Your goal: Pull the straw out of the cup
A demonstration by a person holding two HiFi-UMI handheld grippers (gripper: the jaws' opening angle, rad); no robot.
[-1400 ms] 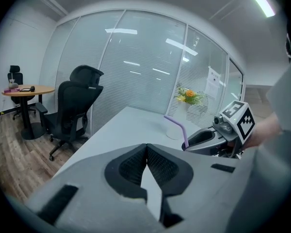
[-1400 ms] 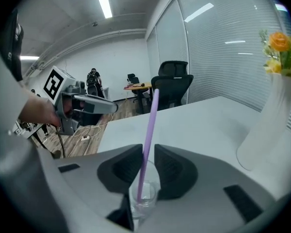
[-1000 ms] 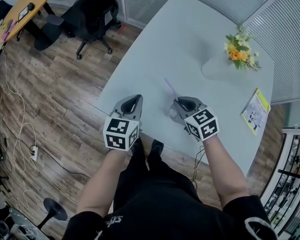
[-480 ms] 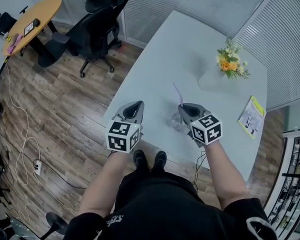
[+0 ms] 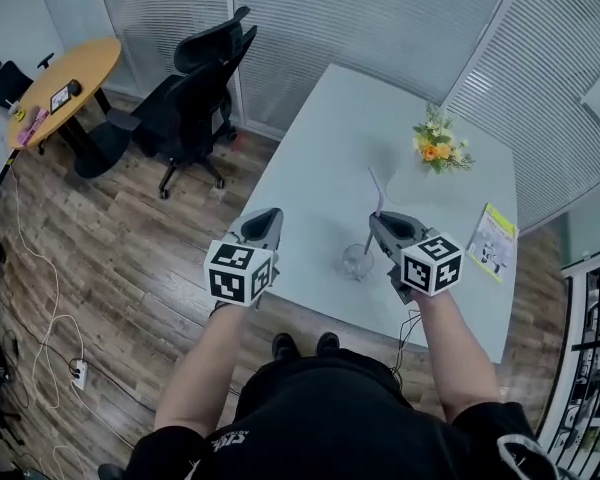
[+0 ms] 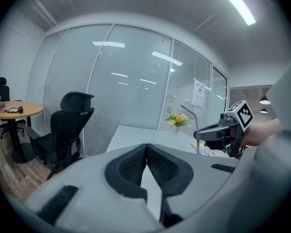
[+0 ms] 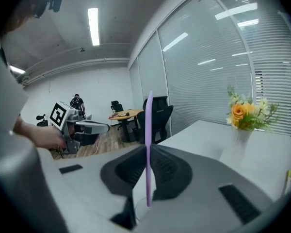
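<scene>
A clear cup (image 5: 357, 261) stands near the front edge of the white table (image 5: 330, 138). My right gripper (image 5: 379, 218) is above it and shut on the purple straw (image 5: 373, 203), which stands almost upright between the pads (image 7: 148, 115). The straw's lower end hangs at the cup's mouth; I cannot tell whether it is still inside. My left gripper (image 5: 268, 214) is off to the left past the table's edge, jaws shut on nothing (image 6: 146, 147). The left gripper view shows the straw (image 6: 195, 130) in the right gripper (image 6: 200, 133).
A vase of orange and white flowers (image 5: 438, 150) stands at the table's far right. A yellow-green booklet (image 5: 492, 243) lies at its right edge. Black office chairs (image 5: 195, 88) and a round wooden table (image 5: 60, 88) stand on the wood floor to the left.
Both grippers have risen. The straw has come up with the right gripper, so more of it shows above the cup. The cup has stayed on the table.
</scene>
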